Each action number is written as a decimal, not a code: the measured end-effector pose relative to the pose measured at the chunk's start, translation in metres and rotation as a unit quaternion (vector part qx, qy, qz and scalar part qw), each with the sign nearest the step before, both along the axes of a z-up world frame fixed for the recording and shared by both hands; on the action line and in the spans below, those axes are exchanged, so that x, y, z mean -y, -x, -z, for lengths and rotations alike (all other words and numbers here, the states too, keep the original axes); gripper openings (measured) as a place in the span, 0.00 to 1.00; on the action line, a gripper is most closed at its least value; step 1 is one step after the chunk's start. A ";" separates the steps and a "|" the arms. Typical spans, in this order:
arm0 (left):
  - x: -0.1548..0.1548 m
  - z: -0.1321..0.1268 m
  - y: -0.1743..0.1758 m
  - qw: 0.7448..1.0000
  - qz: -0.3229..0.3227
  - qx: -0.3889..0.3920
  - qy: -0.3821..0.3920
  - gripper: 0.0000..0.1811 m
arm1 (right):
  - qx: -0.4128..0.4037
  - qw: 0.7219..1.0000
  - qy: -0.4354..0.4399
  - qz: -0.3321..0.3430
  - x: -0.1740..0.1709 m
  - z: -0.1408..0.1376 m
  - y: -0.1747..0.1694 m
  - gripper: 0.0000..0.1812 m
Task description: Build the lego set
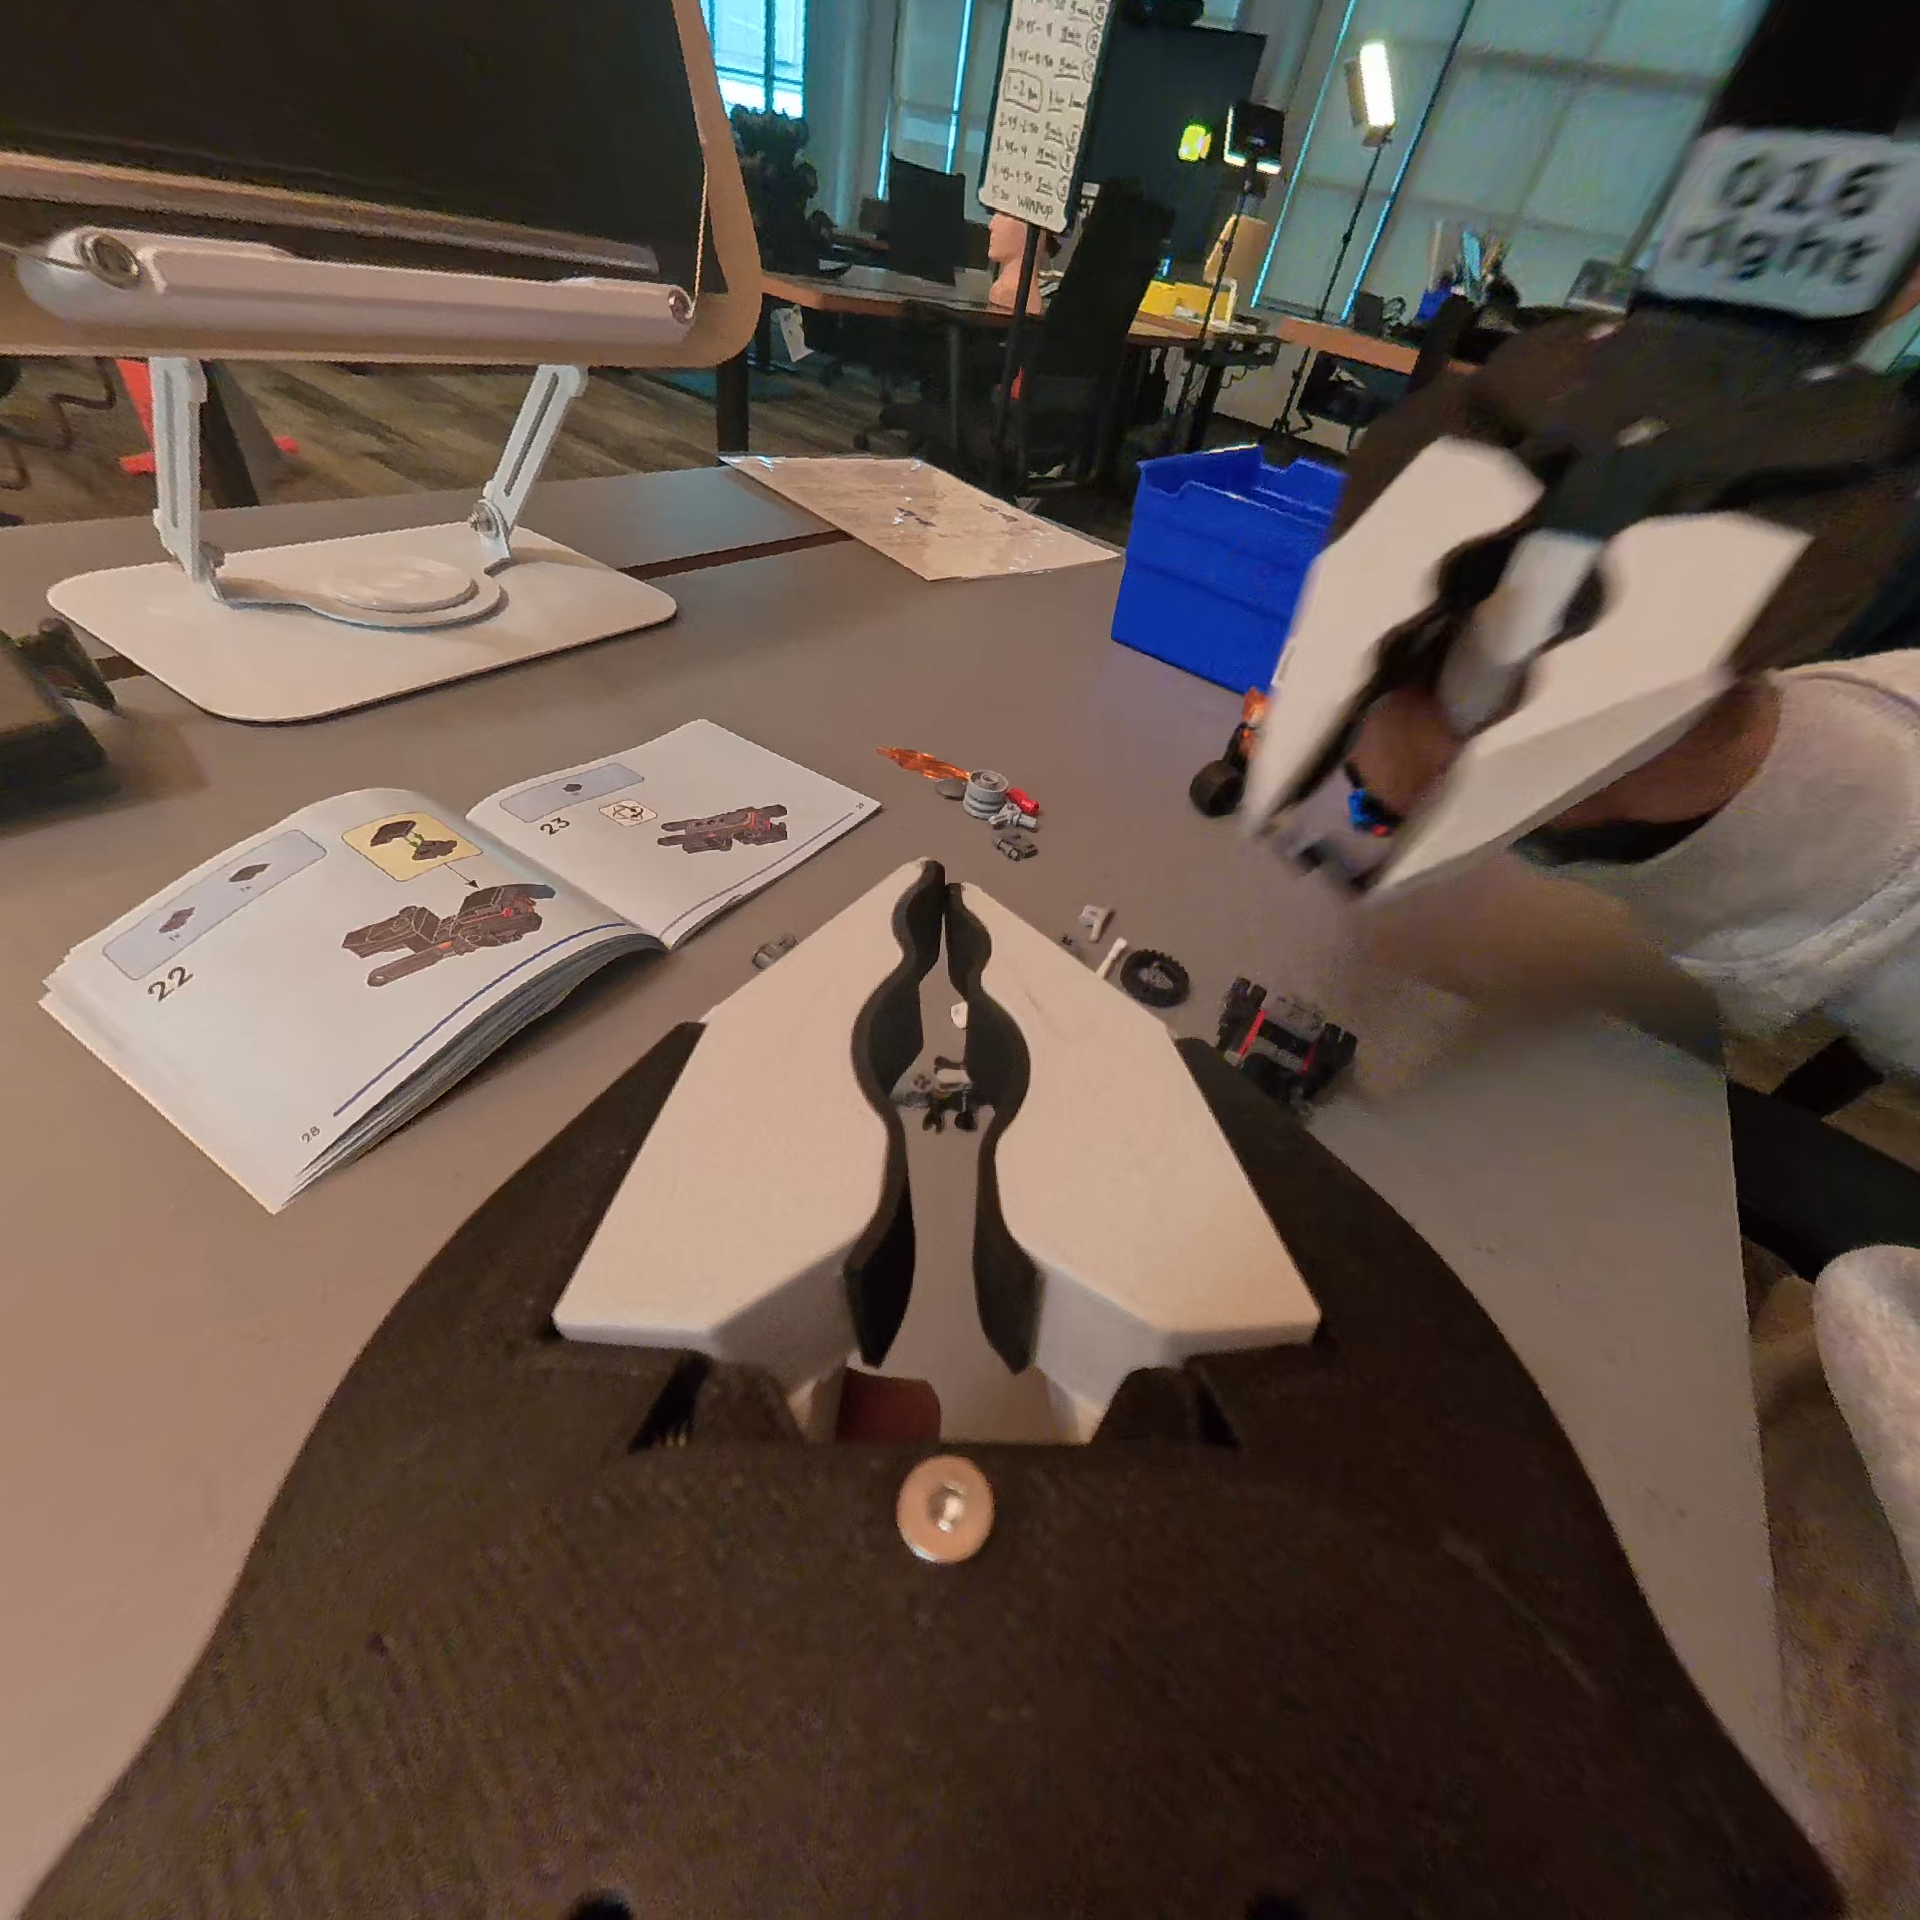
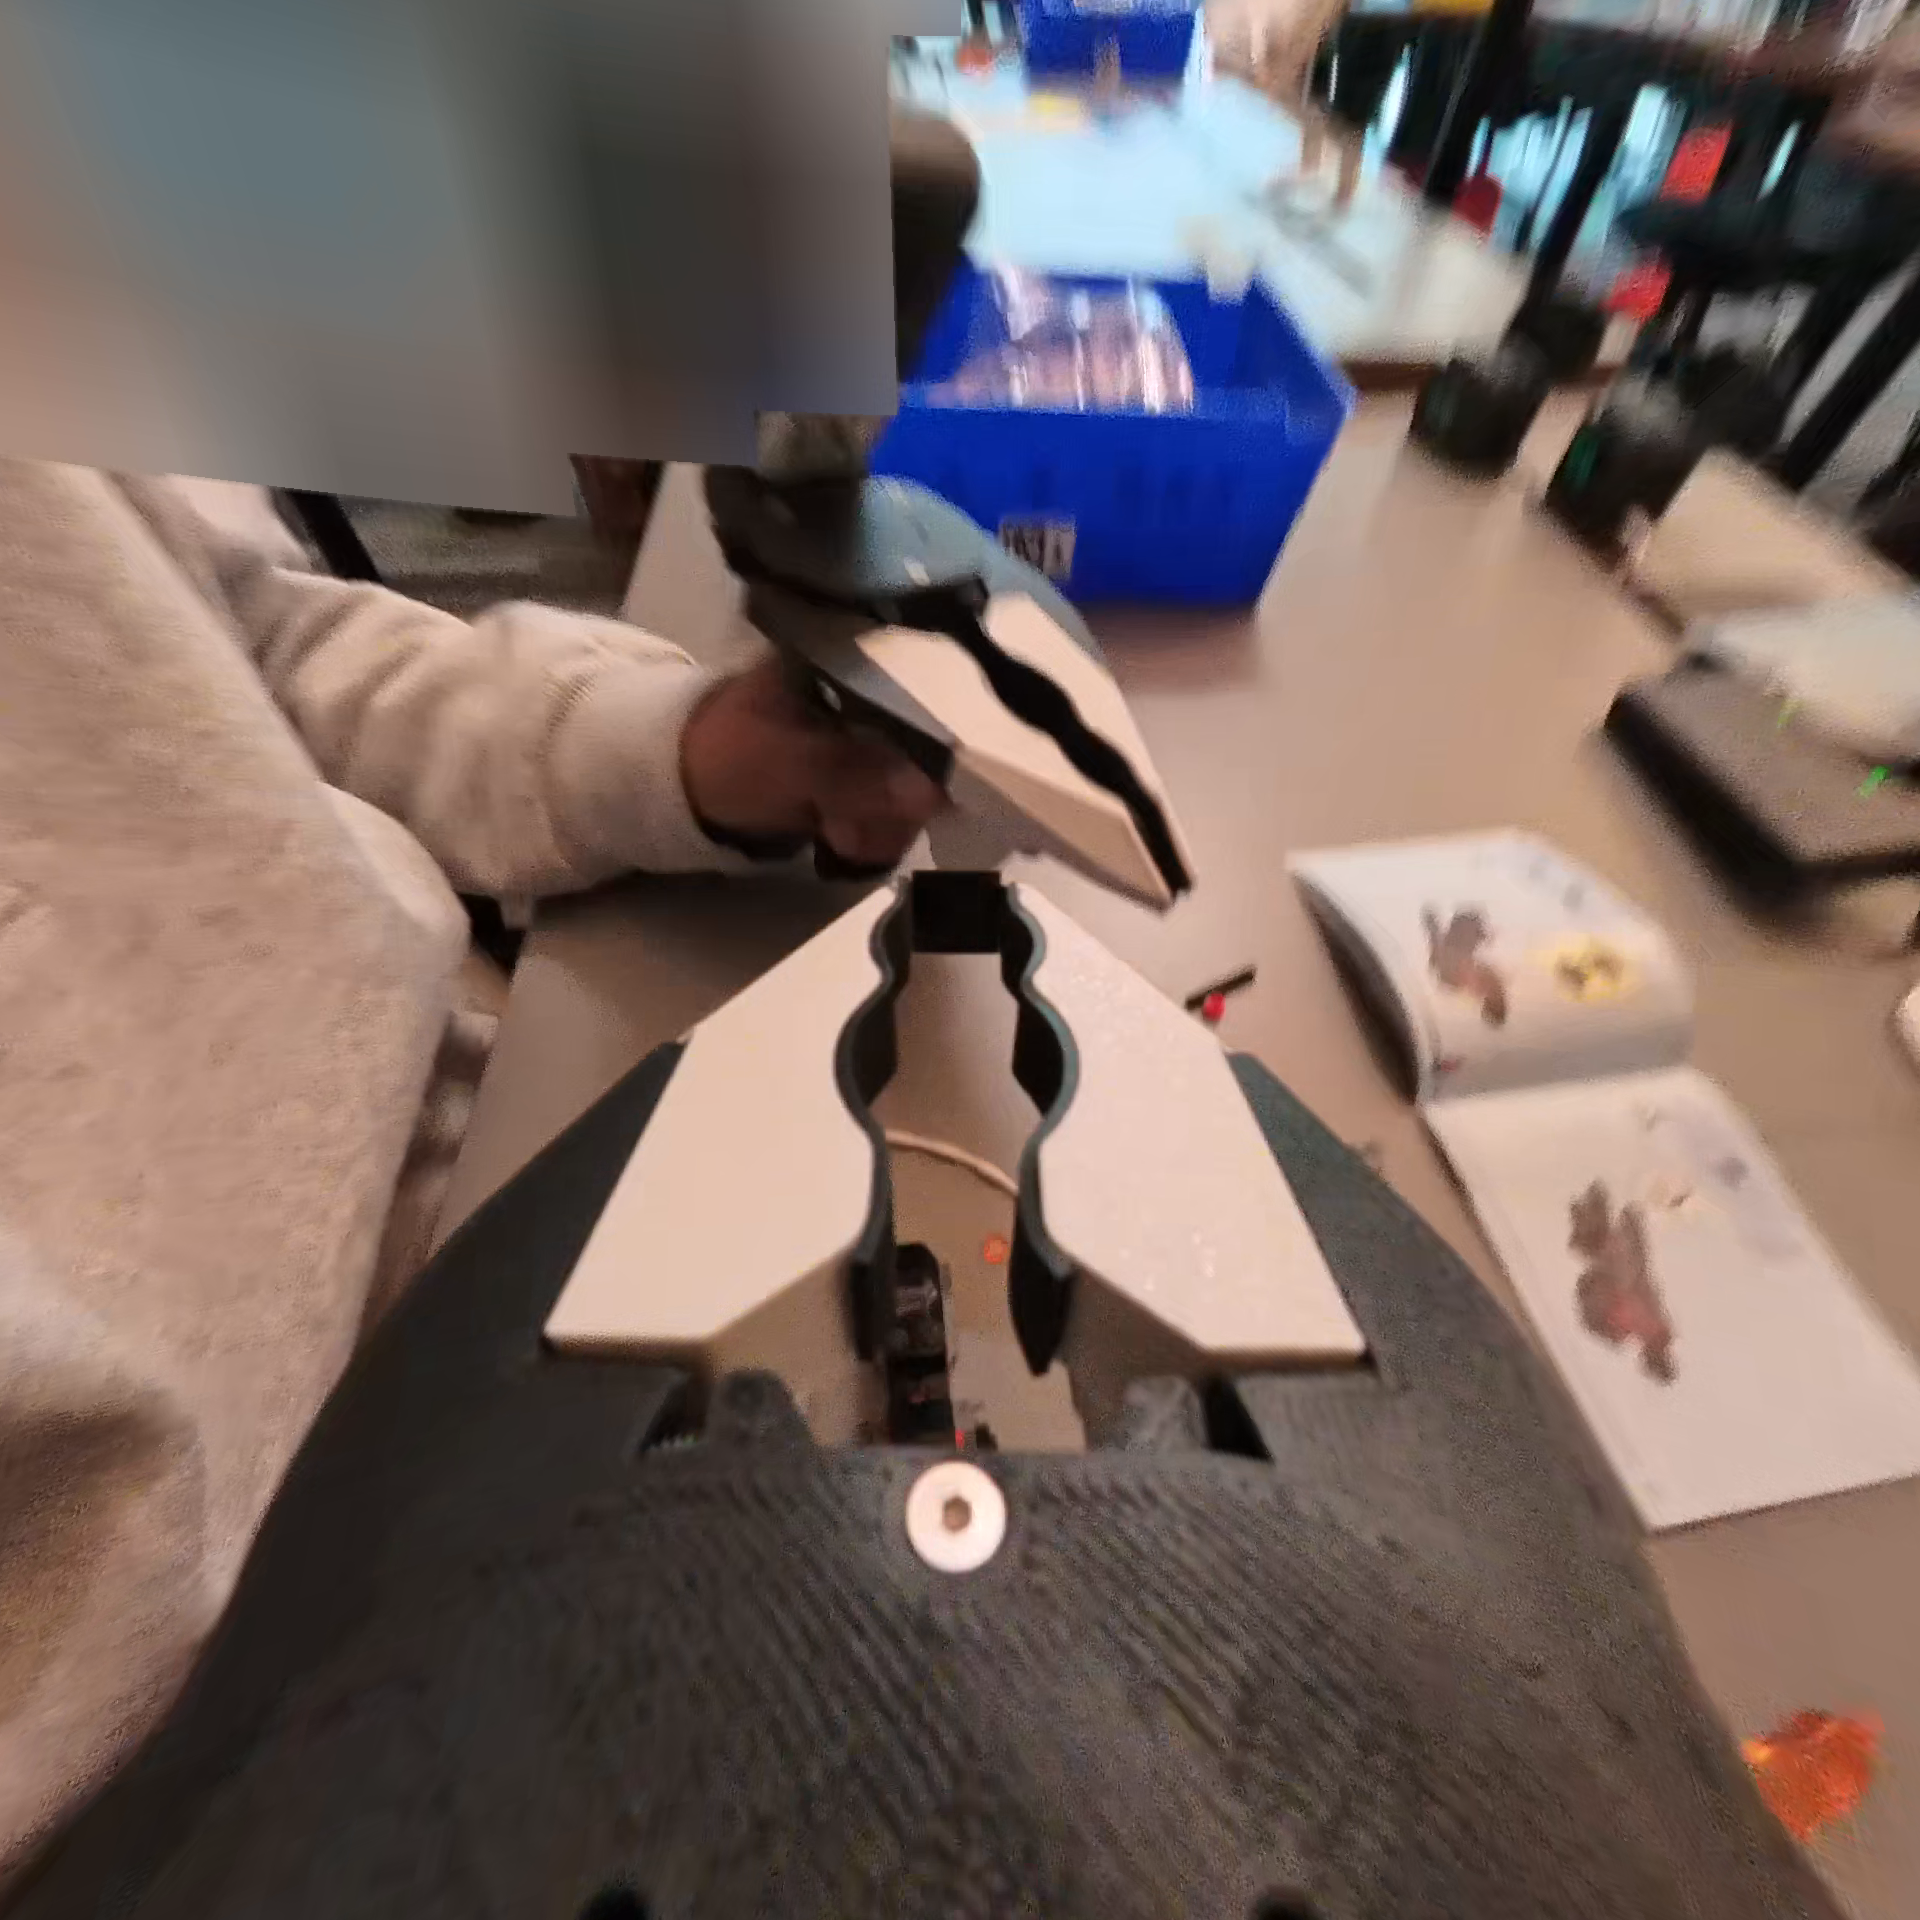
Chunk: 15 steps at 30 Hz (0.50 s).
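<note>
My left gripper point(image 1: 940, 883) is shut and empty, held low over the grey table point(image 1: 727, 675), next to the open instruction booklet point(image 1: 416, 935). My right gripper point(image 2: 956, 914) is shut on a small black lego piece point(image 2: 956, 920) at its tips. It also shows, blurred, in the left wrist view point(image 1: 1330, 847), raised above the table at the right. A black and red part-built lego model point(image 1: 1283, 1044) lies below it. Loose pieces point(image 1: 997, 805), an orange flame piece point(image 1: 914, 764) and a black gear point(image 1: 1153, 977) lie ahead of the left gripper. The left gripper also shows in the right wrist view point(image 2: 1169, 883).
A blue bin point(image 1: 1216, 571) stands at the back right; it also shows in the right wrist view point(image 2: 1122, 488). A white tablet stand point(image 1: 364, 613) stands at the back left. A clear plastic bag point(image 1: 914, 509) lies at the far edge. A person's sleeve point(image 2: 312, 727) is close by. One gripper's finger ends stand about 7 cm off the other's.
</note>
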<state>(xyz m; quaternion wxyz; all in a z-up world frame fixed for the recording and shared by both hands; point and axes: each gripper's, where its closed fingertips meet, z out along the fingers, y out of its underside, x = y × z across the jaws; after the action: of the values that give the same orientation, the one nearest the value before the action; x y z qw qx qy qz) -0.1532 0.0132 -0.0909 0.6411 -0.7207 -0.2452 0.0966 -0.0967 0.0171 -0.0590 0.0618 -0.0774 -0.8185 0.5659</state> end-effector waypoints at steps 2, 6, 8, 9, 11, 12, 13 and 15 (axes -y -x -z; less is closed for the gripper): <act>0.000 0.000 0.000 1.000 0.001 0.001 0.000 0.00 | -0.045 0.999 0.030 -0.009 -0.008 -0.023 -0.012 0.08; -0.002 0.002 -0.001 1.000 0.003 0.003 0.004 0.00 | -0.075 0.997 0.035 -0.005 -0.019 -0.040 -0.027 0.08; -0.002 0.002 -0.001 1.000 0.004 0.003 0.004 0.00 | -0.074 0.997 0.031 0.001 -0.024 -0.041 -0.032 0.08; -0.002 0.002 -0.001 1.000 0.004 0.003 0.004 0.00 | -0.070 0.997 0.028 0.007 -0.026 -0.040 -0.034 0.08; -0.002 0.002 -0.001 1.000 0.004 0.003 0.003 0.00 | -0.061 0.998 0.021 0.022 -0.035 -0.035 -0.037 0.08; -0.002 0.002 -0.001 1.000 0.004 0.003 0.002 0.00 | -0.055 0.998 0.016 0.034 -0.040 -0.031 -0.039 0.08; -0.002 0.001 -0.001 1.000 0.004 0.003 0.001 0.00 | -0.043 0.998 0.005 0.050 -0.047 -0.025 -0.039 0.08; -0.002 0.001 -0.001 1.000 0.005 0.005 0.000 0.00 | 0.003 0.994 -0.041 0.102 -0.067 0.000 -0.036 0.08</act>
<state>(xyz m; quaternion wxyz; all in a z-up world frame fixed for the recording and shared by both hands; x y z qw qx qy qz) -0.1521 0.0150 -0.0923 0.6402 -0.7225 -0.2449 0.0899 -0.0603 0.0845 -0.0589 0.1200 -0.1591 -0.8290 0.5226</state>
